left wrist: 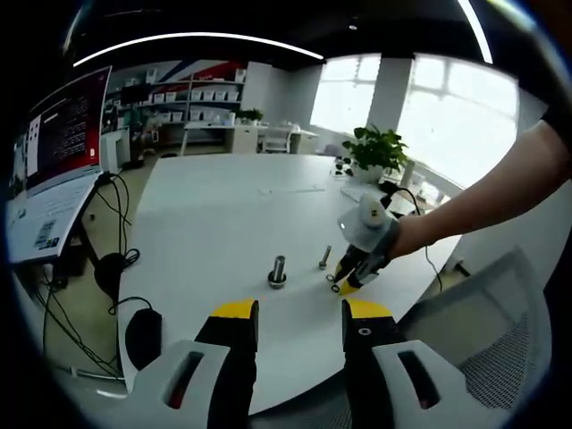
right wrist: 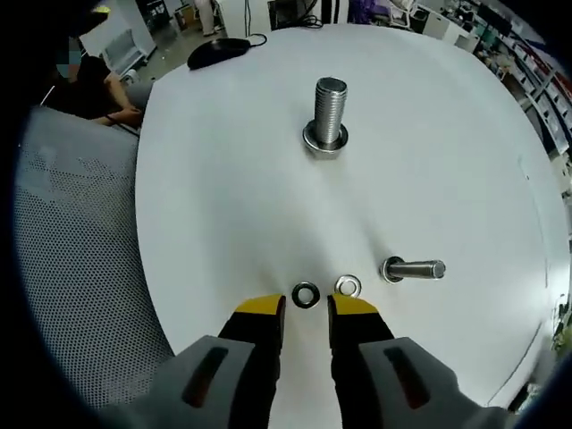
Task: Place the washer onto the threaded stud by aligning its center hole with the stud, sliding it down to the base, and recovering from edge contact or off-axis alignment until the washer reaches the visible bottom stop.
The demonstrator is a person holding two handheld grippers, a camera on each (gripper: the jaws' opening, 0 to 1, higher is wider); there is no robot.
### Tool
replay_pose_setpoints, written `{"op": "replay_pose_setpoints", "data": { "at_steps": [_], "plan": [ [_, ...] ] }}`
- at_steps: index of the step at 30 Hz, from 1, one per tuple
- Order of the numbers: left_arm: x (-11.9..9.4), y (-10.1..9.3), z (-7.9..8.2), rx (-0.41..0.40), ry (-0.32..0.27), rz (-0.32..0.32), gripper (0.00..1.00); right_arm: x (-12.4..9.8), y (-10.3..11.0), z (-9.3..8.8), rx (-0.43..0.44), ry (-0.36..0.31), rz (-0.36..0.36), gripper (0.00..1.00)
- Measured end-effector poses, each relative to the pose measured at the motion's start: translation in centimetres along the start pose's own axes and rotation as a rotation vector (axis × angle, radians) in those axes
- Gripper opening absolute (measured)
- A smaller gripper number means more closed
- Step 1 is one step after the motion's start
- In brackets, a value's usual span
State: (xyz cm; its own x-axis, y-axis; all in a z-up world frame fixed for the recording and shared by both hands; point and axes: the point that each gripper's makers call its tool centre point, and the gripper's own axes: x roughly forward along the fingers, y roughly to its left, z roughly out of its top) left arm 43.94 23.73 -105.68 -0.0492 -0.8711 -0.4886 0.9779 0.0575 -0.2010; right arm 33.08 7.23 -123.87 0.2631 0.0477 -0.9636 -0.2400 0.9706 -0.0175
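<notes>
The right hand-held gripper [right wrist: 306, 308] had its yellow-tipped jaws parted by a narrow gap, with nothing between them. Just ahead of the tips, two washers lay flat on the white surface [right wrist: 223, 197]: a dark washer [right wrist: 306, 295] nearly in line with the gap, and a bright washer [right wrist: 348, 286] just beside it to the right, the two close but apart. Both were small plain rings with an open centre hole; neither was on a stud. Near the bright washer a loose bolt [right wrist: 415, 269] lay on its side, its head towards the washers. Farther out, well apart from the washers, the threaded stud [right wrist: 328, 114] stood upright on its hexagonal base, silver, with the thread visible along the upper shank and nothing on it.

The left hand-held gripper [left wrist: 299, 315] hung above the near edge of the surface [left wrist: 223, 223], its jaws held wide apart and empty. Beyond it stood the stud [left wrist: 278, 271], and to its right the bolt [left wrist: 324, 257]. The right hand-held gripper [left wrist: 343, 284] came in from the right side, held by a person's hand [left wrist: 407, 234], its tips down near the surface with a washer [left wrist: 333, 288] just beside them.

No containers stood on the surface. A potted plant [left wrist: 375, 150] stood at its far side, a mesh chair [right wrist: 71, 268] stood beside it, and a computer mouse [right wrist: 219, 51] lay at its edge.
</notes>
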Motion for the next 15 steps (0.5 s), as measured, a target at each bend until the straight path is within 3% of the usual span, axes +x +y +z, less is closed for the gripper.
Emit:
{"op": "replay_pose_setpoints", "data": {
  "at_steps": [5,15],
  "plan": [
    [0.08,0.10,-0.19,0.001,0.003,0.001,0.36,0.21,-0.29,0.15,0.002,0.001,0.008,0.21],
    [0.01,-0.35,-0.06,0.000,0.005,0.002,0.35,0.77,-0.31,0.40,-0.076,0.037,0.028,0.18]
  ]
}}
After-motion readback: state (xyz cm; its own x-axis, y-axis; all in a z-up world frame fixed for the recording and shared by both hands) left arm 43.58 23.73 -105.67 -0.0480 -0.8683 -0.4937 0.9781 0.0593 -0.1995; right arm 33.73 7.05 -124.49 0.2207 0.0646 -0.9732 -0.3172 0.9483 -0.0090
